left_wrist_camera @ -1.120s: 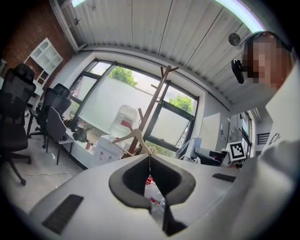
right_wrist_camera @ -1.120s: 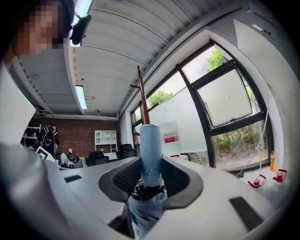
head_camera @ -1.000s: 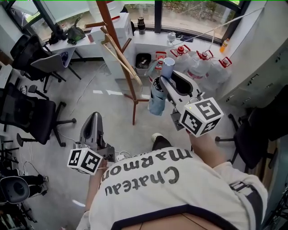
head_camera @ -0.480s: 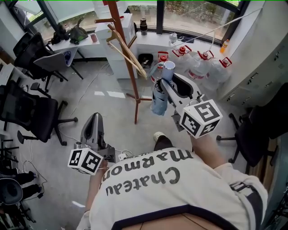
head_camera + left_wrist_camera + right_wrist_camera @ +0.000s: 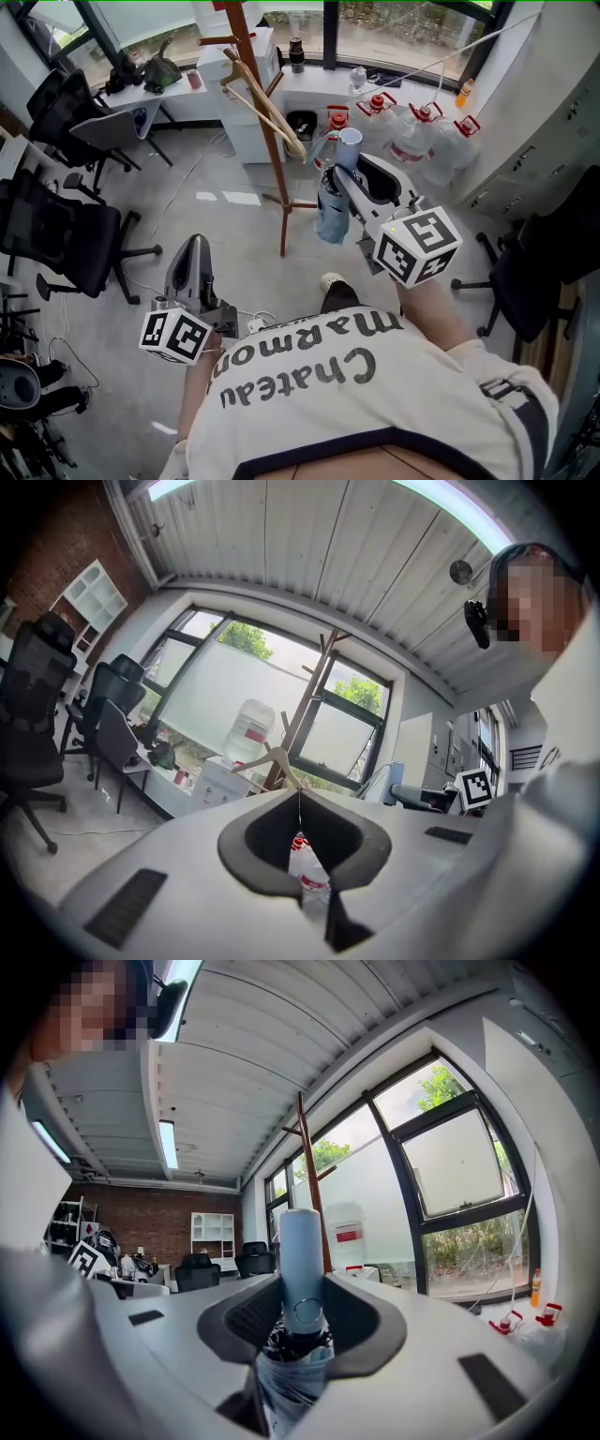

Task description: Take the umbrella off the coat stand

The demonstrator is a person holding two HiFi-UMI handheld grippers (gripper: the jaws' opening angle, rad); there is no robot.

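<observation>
Blue umbrella (image 5: 329, 208) upright in level right gripper (image 5: 341, 174); left gripper (image 5: 194, 246) level, closed.

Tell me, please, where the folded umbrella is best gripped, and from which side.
The light blue handle of the umbrella: it looks like a rigid, straight cylinder standing upright, so jaws coming in level from the side close squarely across it. The folded canopy below is soft and would likely give. The right gripper grips it just there.

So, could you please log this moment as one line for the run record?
right gripper: shut on umbrella handle | umbrella: off coat stand, held upright | left gripper: shut, empty
</observation>
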